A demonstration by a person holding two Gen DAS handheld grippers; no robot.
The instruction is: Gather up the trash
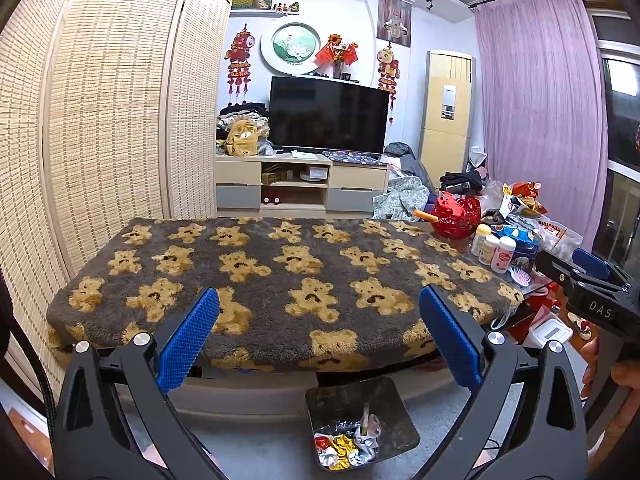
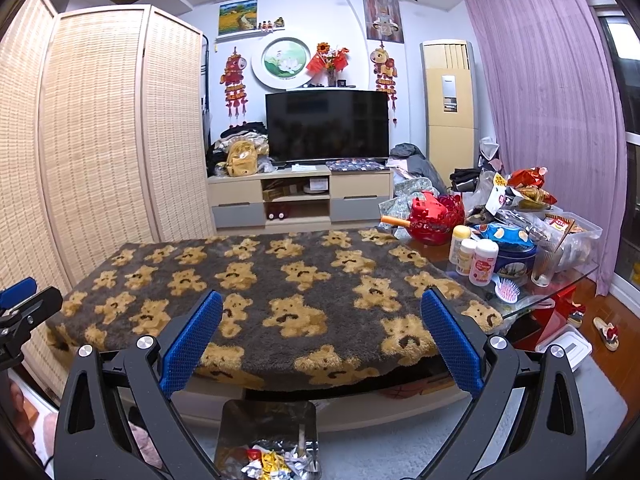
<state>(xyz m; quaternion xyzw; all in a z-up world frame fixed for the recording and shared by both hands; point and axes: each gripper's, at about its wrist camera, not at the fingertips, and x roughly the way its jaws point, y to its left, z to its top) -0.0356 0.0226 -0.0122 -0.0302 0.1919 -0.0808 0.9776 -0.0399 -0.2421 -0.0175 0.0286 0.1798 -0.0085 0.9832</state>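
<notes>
two empty grippers, left gripper [image 1: 319, 340] and right gripper [image 2: 322, 340], above one trash bin [image 1: 394, 428].

Bear-print blanket [image 1: 280, 280], television [image 1: 328, 114]

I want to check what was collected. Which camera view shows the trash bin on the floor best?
The left wrist view: the trash bin appears whole there, between the open jaws, with crumpled wrappers inside. In the right wrist view the bin is cut off by the bottom edge, so only part of its contents shows.
</notes>
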